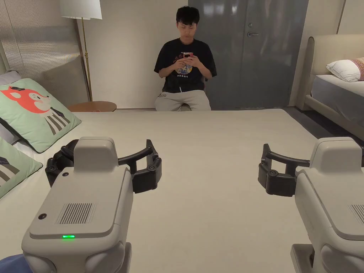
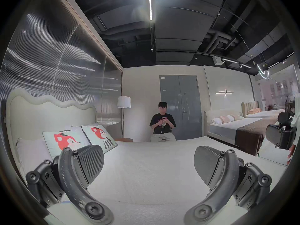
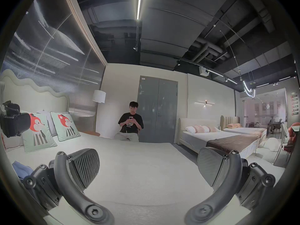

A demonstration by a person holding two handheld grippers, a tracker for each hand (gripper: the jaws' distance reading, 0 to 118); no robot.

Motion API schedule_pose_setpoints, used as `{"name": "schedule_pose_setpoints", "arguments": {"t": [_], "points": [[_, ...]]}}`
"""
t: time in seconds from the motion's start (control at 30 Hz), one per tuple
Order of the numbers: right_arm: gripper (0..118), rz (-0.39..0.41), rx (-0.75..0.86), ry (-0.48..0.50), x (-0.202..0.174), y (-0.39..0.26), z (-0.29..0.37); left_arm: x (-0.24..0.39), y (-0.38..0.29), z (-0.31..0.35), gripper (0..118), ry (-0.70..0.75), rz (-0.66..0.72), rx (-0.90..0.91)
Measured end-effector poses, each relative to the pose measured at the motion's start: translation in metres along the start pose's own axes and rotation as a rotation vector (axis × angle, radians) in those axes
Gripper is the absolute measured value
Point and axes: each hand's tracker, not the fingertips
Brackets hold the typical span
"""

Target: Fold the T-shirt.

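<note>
Both the left gripper (image 2: 148,165) and the right gripper (image 3: 148,166) hover spread wide over the bare bed (image 1: 213,149). A blue cloth (image 3: 20,168) lies beside the left one. No writing is legible.

Soft blue cloth T-shirt (image 3: 20,167): not folded, bunched into low rumpled heap, rounded creases across top. Plain mid-blue where visible, matte, no print discernible. Lying on off-white bed surface (image 3: 146,171), left side, at near edge, well short of two mint fox-print cushions (image 3: 39,134). In right gripper view sits at lower left, lower part hidden. In head view shows as small blue patch at bottom left corner, mostly cut off by frame edge. Sleeves, neckline, hem: cannot tell.
</note>
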Motion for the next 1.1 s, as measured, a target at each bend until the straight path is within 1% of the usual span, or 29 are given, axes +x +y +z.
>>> {"name": "schedule_pose_setpoints", "arguments": {"t": [0.53, 0.7, 0.77, 0.87, 0.97, 1.03, 1.1], "points": [[118, -0.003, -0.001, 0.008, -0.003, -0.008, -0.003, 0.000, -0.001, 0.002, 111, 0.001, 0.008, -0.002], [118, 0.005, -0.010, 0.018, -0.005, -0.008, -0.005, 0.000, -0.001, 0.002, 111, 0.006, 0.007, -0.003], [118, 0.008, -0.018, 0.039, -0.006, -0.008, -0.006, -0.001, -0.001, 0.002, 111, 0.007, 0.006, -0.002], [118, 0.019, -0.010, 0.031, -0.007, -0.004, 0.000, -0.001, -0.001, 0.002, 111, 0.008, 0.006, 0.001], [118, 0.006, -0.004, 0.041, -0.008, 0.001, 0.003, -0.001, -0.001, 0.003, 111, 0.012, 0.006, 0.001], [118, -0.032, -0.003, 0.063, -0.006, 0.003, 0.004, -0.001, -0.001, 0.003, 111, 0.014, 0.007, 0.001], [118, -0.034, -0.005, 0.053, -0.007, 0.005, 0.004, -0.001, -0.002, 0.002, 111, 0.017, 0.007, 0.001]]}}
